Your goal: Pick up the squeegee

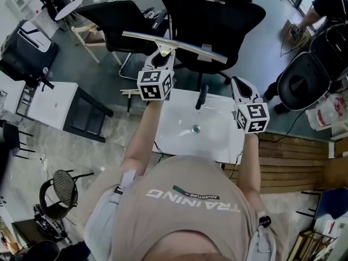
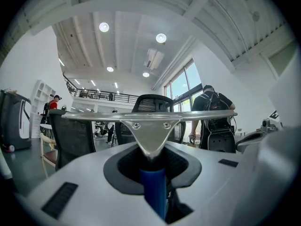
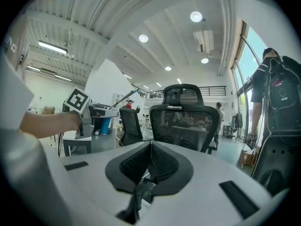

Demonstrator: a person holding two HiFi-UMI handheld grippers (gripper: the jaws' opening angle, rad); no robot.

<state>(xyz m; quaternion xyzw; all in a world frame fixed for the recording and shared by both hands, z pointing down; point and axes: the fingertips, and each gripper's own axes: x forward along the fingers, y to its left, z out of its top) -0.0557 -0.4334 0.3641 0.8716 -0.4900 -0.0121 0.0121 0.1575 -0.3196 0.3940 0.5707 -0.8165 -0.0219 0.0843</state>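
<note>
Grey jaws of the left gripper (image 2: 151,157) stand at a narrow gap and clamp the blue handle of the squeegee (image 2: 150,126), which runs straight out from between them. The metal neck widens into a triangle with two rivets, and the long blade lies level across the left gripper view, beyond the jaw tips. From the head view the squeegee is held up in the air past the far edge of a white sink (image 1: 223,143), its blade crosswise and the right end a little nearer. The marker cube (image 1: 155,84) sits on the left gripper just near of the jaws.

To the right, the right gripper (image 3: 150,161) has its jaws pressed together with nothing between them. It hovers over the sink's far right corner, apart from the squeegee. A black tap (image 1: 202,97) stands at the far side of the sink, between the two grippers, and a round drain (image 1: 196,128) lies in the basin's middle.

Farther out, two black office chairs (image 1: 212,20) stand beyond the sink. A wooden platform (image 1: 296,159) lies to the right, and a person (image 1: 326,7) bends over at the far right.
</note>
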